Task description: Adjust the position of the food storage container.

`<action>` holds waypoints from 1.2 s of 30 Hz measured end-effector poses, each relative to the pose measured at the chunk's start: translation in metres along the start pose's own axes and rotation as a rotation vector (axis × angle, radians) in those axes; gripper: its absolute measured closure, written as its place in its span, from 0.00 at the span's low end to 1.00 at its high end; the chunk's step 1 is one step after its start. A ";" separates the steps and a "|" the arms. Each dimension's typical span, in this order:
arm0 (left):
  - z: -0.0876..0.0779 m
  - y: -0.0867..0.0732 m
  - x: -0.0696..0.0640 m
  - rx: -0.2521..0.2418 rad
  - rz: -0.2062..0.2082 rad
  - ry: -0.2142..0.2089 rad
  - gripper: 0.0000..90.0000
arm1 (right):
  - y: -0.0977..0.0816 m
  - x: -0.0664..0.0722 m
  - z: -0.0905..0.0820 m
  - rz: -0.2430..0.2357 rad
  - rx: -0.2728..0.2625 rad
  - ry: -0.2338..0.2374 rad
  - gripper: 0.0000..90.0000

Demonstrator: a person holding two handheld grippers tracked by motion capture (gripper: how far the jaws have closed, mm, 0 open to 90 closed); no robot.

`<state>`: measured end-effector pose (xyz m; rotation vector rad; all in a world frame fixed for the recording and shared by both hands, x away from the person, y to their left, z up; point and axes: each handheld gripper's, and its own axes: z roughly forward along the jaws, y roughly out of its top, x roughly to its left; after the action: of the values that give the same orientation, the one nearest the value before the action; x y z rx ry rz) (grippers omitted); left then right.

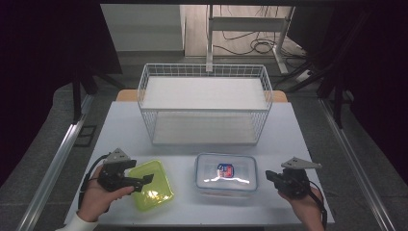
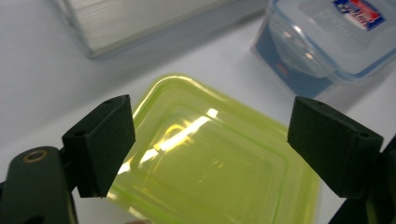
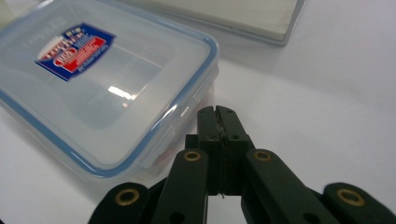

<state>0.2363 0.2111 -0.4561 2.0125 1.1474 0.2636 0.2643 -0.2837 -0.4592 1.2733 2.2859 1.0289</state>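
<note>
White tabletop (image 1: 288, 144), dark room around it, wire basket (image 1: 204, 103) at the far side with a white slab inside.

Two things up front: green lid (image 1: 153, 185) flat on the table at our left, and clear lidded container (image 1: 226, 173) with a blue seal and a red-and-blue label just to its right, a small gap between them.

Left gripper (image 1: 144, 179): jaws spread wide, hanging over the green lid's near-left part, nothing pinched. In the left gripper view the lid (image 2: 210, 158) sits between and below the two pads, no contact that we can see.

Right gripper (image 1: 269, 175): jaws pressed together, empty, tip just beside the container's right side. The right gripper view puts the closed tip next to the container (image 3: 107, 88) by its side latch; we can't tell whether it touches.

Risks as we read them:
- Lid is thin, flat and glossy. Closing on it from above would likely slide off or skate it across the table; we'd need an edge.
- Tipping an edge up could shove it into the container.
- Shut right tip near the latch: any push sideways nudges the container, since nothing braces it.
- Glare on both plastics hides edges, so misjudged depth is plausible.
</note>
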 end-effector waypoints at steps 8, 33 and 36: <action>0.016 0.017 -0.022 0.009 0.019 -0.071 0.17 | 0.002 -0.004 -0.013 0.057 -0.064 0.046 0.79; 0.071 0.058 -0.062 0.073 -0.042 -0.208 0.10 | 0.004 -0.004 -0.007 0.115 -0.101 0.140 0.33; 0.076 0.060 -0.061 0.084 -0.056 -0.213 0.09 | 0.004 -0.004 -0.005 0.121 -0.102 0.144 0.32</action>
<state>0.2791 0.1054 -0.4519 2.0220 1.0933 -0.0276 0.2656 -0.2876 -0.4526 1.3492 2.2495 1.3007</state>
